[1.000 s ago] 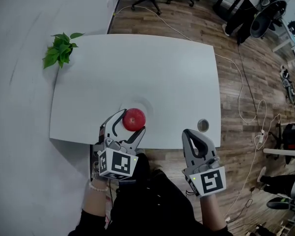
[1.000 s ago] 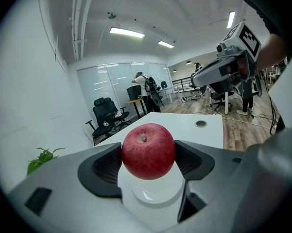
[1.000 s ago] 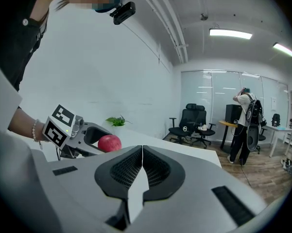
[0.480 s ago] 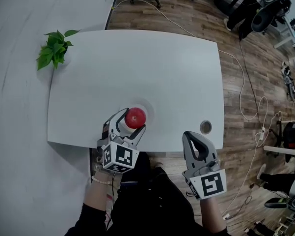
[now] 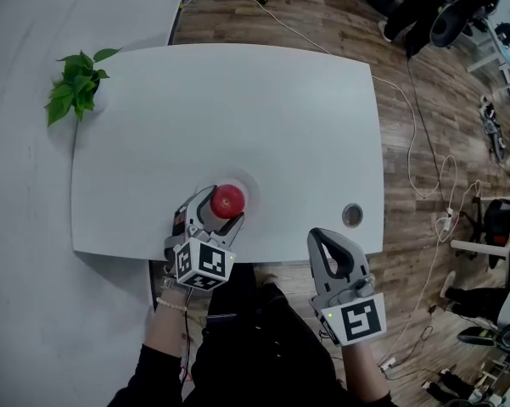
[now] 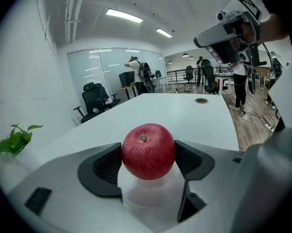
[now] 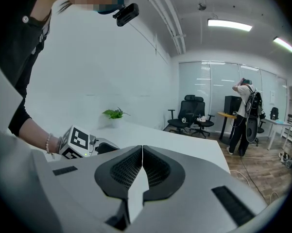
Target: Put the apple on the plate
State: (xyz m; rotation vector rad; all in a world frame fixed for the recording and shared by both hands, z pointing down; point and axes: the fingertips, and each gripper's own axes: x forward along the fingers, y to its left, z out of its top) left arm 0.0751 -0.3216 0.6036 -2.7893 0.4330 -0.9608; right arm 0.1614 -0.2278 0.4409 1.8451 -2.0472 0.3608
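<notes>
A red apple (image 5: 227, 200) sits between the jaws of my left gripper (image 5: 225, 203) near the table's front edge, over the near part of a faint white plate (image 5: 253, 185). In the left gripper view both pads press the sides of the apple (image 6: 148, 151), so the left gripper (image 6: 148, 155) is shut on it. I cannot tell whether the apple rests on the plate or hangs just above it. My right gripper (image 5: 327, 246) is shut with nothing in it, off the table's front edge to the right; its pads meet in the right gripper view (image 7: 142, 171).
The white table (image 5: 238, 108) carries a green plant (image 5: 72, 83) at its far left corner and a round cable hole (image 5: 351, 214) near the front right. A white cable (image 5: 424, 168) runs over the wooden floor to the right. Office chairs stand beyond the table.
The head camera has shifted a little. My left gripper stays round the apple with its jaws slightly closer together. The right gripper has kept its place.
</notes>
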